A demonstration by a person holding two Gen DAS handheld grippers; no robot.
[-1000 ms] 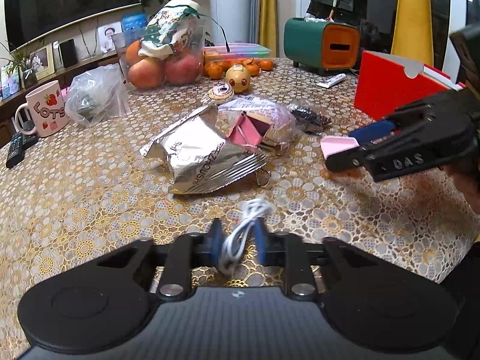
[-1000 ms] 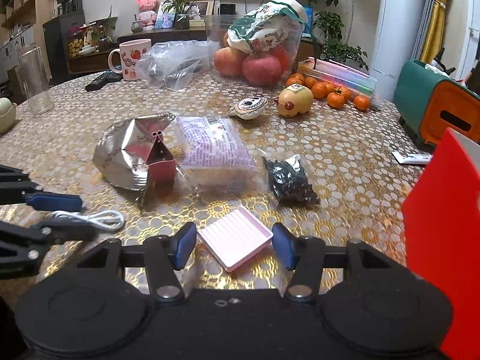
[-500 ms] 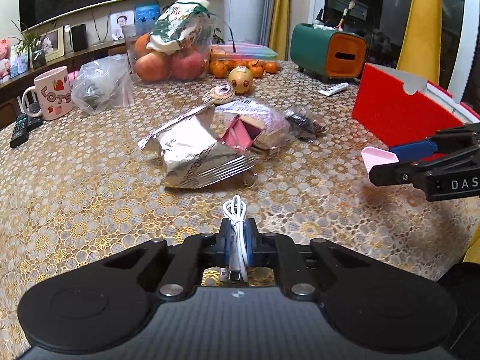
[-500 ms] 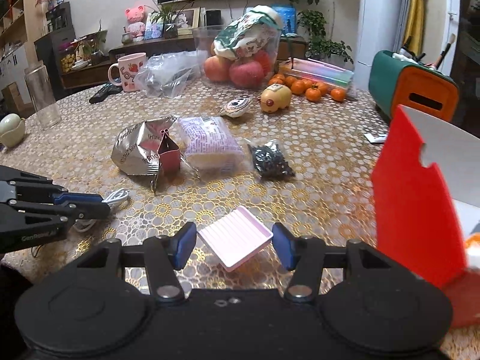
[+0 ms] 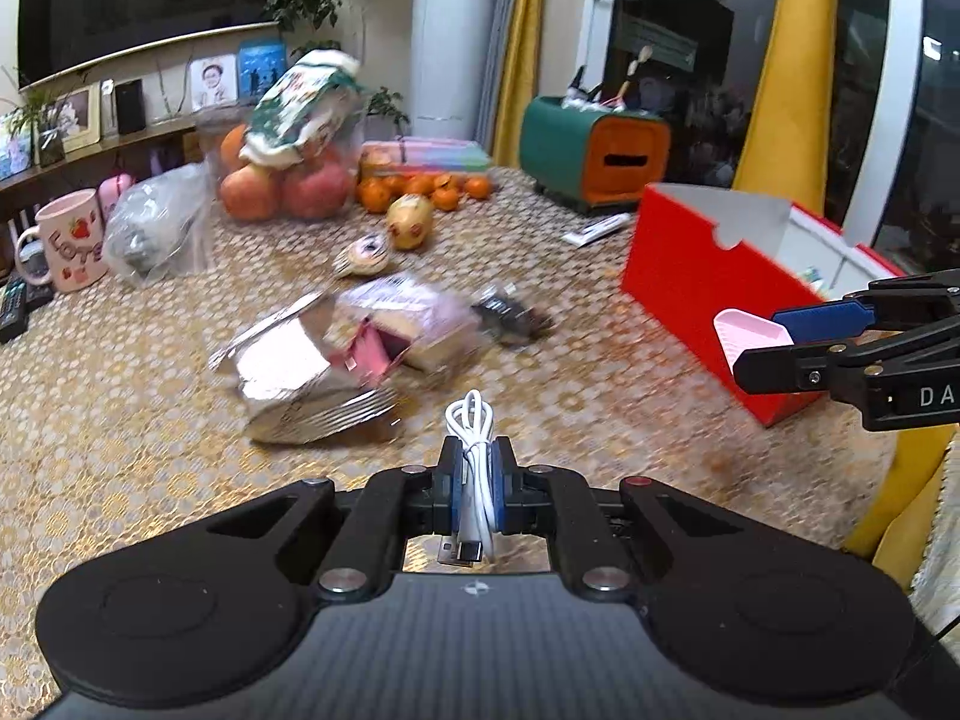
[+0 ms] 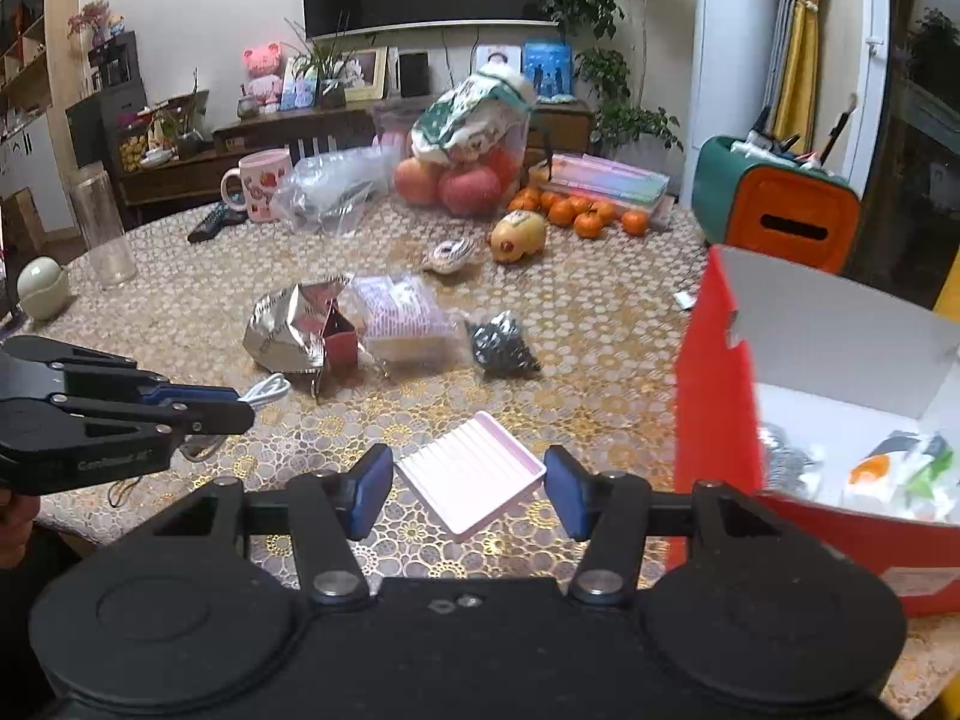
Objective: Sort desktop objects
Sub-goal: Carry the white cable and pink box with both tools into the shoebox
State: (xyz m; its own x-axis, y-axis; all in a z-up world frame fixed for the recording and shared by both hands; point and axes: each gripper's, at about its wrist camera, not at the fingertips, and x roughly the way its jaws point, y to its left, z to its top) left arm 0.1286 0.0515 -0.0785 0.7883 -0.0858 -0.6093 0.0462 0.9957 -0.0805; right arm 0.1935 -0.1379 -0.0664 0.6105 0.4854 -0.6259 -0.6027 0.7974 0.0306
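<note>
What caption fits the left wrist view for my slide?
Left gripper shut on a white cable above the table; right gripper holds a pink tray by the red box.

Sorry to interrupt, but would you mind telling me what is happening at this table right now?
A person is tidying a cluttered table with hand-held tongs in each hand. The left tongs are shut on a coiled white USB cable, lifted off the gold-patterned tablecloth. The right tongs grip a flat pink plastic tray by its corners, close to the open red cardboard box, which already holds a few small items. A crumpled silver foil bag and other wrapped packets lie on the table.
</note>
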